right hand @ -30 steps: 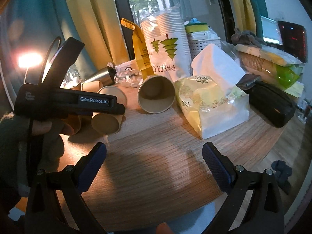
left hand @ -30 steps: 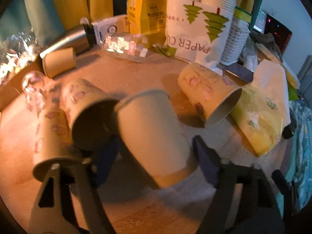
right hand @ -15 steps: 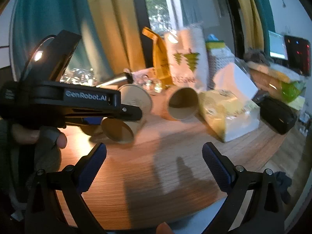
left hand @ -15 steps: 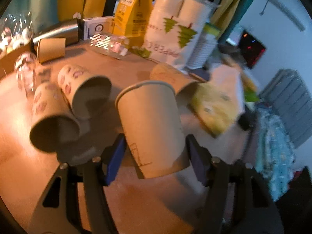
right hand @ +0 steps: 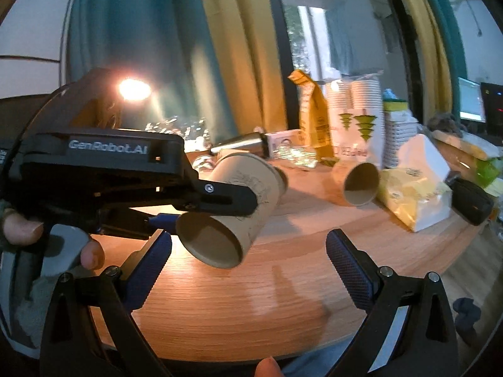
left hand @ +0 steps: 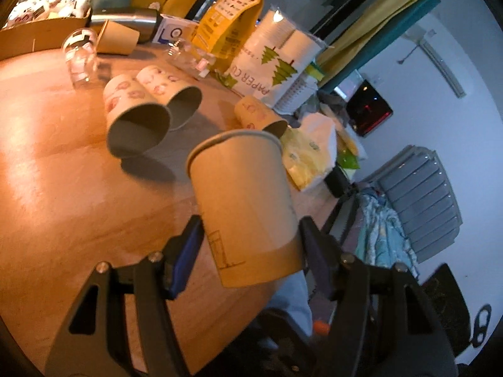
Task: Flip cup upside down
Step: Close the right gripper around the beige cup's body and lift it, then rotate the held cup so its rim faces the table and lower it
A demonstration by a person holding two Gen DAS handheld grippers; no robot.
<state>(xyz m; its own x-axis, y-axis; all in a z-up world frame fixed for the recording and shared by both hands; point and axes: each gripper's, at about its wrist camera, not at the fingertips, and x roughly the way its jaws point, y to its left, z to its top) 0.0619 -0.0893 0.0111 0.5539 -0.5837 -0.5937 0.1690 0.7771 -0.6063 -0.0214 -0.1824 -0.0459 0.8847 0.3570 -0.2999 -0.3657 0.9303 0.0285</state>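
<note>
My left gripper (left hand: 248,245) is shut on a plain brown paper cup (left hand: 245,201) and holds it in the air above the round wooden table (left hand: 63,163). In the right wrist view the same cup (right hand: 232,216) hangs tilted, its open mouth toward the camera and down, its base pointing away. The left gripper (right hand: 220,201) clamps it from the left. My right gripper (right hand: 248,267) is open and empty, low over the table's near edge, just below and in front of the held cup.
Two printed paper cups (left hand: 138,116) lie on their sides together; a third (left hand: 261,116) lies by a yellow tissue pack (left hand: 305,160). A bag of paper cups (left hand: 273,59), a yellow pouch (left hand: 226,22), a glass (left hand: 78,56), a steel flask (left hand: 125,22) and another brown cup (left hand: 116,37) crowd the back.
My left gripper closed on the brown cup, lifted it off the table and tilted it. The right gripper view rose a little; its jaws stayed open.
</note>
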